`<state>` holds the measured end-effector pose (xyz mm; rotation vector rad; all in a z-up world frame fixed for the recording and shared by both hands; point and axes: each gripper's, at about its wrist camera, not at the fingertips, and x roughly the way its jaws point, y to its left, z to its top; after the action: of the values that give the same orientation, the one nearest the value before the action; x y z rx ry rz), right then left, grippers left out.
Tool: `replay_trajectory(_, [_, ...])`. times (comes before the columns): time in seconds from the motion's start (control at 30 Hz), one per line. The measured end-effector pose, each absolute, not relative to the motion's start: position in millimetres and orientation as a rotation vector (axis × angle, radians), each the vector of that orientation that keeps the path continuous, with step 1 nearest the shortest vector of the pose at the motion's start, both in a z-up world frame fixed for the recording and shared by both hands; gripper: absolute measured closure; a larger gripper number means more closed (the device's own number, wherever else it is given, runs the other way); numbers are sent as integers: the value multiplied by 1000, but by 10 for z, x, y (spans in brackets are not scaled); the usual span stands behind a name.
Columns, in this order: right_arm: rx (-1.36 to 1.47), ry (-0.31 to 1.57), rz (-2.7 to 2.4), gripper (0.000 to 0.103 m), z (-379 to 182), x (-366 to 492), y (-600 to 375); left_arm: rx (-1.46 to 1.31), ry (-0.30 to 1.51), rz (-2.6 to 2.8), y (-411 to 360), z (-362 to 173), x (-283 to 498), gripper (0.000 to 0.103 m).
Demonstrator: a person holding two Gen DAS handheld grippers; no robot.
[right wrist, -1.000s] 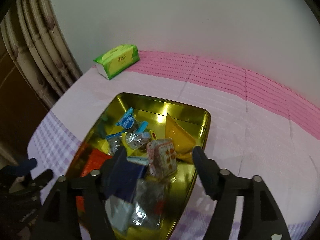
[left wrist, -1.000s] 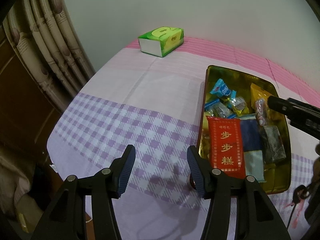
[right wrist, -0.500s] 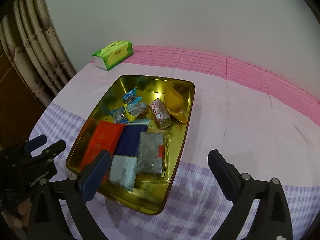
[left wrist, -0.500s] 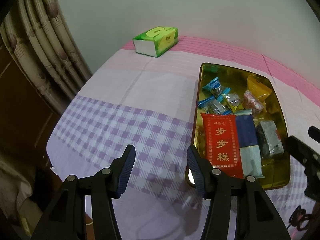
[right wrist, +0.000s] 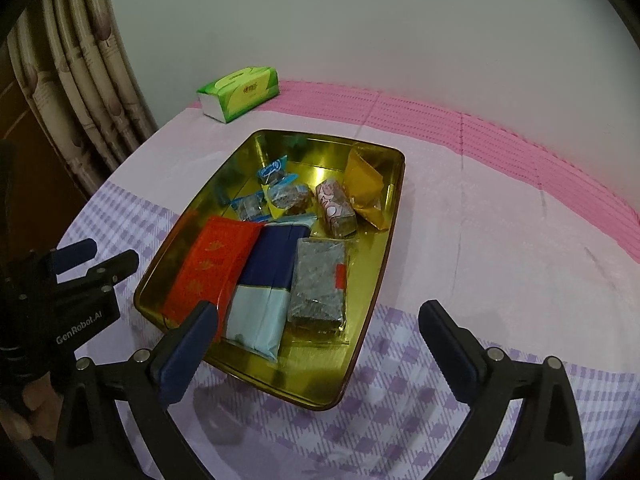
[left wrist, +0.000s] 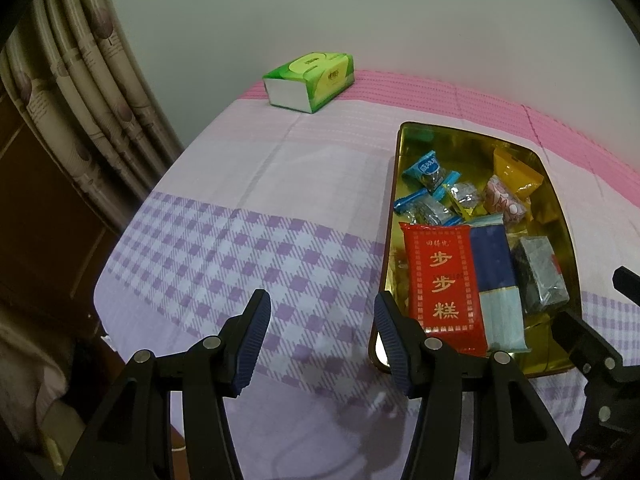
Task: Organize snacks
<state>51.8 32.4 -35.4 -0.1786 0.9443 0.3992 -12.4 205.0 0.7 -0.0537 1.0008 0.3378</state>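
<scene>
Pale wall behind, patterned curtain at the left, and a table under a cloth that runs pink at the far edge and purple check at the near edge. Green tissue box sits at the far left corner, well apart from everything else. Gold tin tray lies toward the middle of the table, holding all the snacks in sight. At its near end three flat packs lie side by side, touching: red pack with gold lettering, blue pack next to it, dark foil pack on the right. At the far end, loose small pieces: blue-wrapped candies, a pink-patterned bar, a yellow pouch against the far right corner. Left gripper hovers over bare cloth just off the tray's near left corner, jaws apart, nothing between them. Right gripper hangs above the tray's near edge, jaws spread wide, also holding nothing. No snack lies on the cloth, so the sorting looks close to done; any remaining step is likely tidying the loose candies. To do that well: come down on one wrapper only, grip its body rather than a twisted end, and keep the fingers clear of the tray wall so the tin does not slide.
</scene>
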Motion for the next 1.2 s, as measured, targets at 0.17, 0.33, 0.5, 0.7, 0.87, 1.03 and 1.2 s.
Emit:
replay_trajectory(0.17, [-189, 947, 399, 3, -373, 513, 333, -54, 1001, 339, 2048, 6, -125, 48])
replay_trajectory(0.33, [-205, 946, 399, 3, -391, 510, 352, -53, 1001, 339, 2046, 6, -124, 48])
replay_trajectory(0.5, [-207, 954, 401, 3, -415, 514, 363, -53, 1002, 340, 2045, 5, -123, 48])
replay_trajectory(0.7, [-210, 961, 405, 3, -436, 510, 367, -52, 1003, 339, 2044, 1, -121, 48])
replay_trajectory(0.87, [-207, 969, 406, 3, -454, 512, 365, -52, 1003, 340, 2038, -5, -121, 48])
replay_trajectory(1.03, [-207, 974, 408, 3, -466, 510, 366, -51, 1003, 340, 2035, -4, -118, 48])
replay_trajectory(1.2, [-207, 977, 411, 3, -478, 509, 372, -50, 1003, 341, 2030, -2, -119, 48])
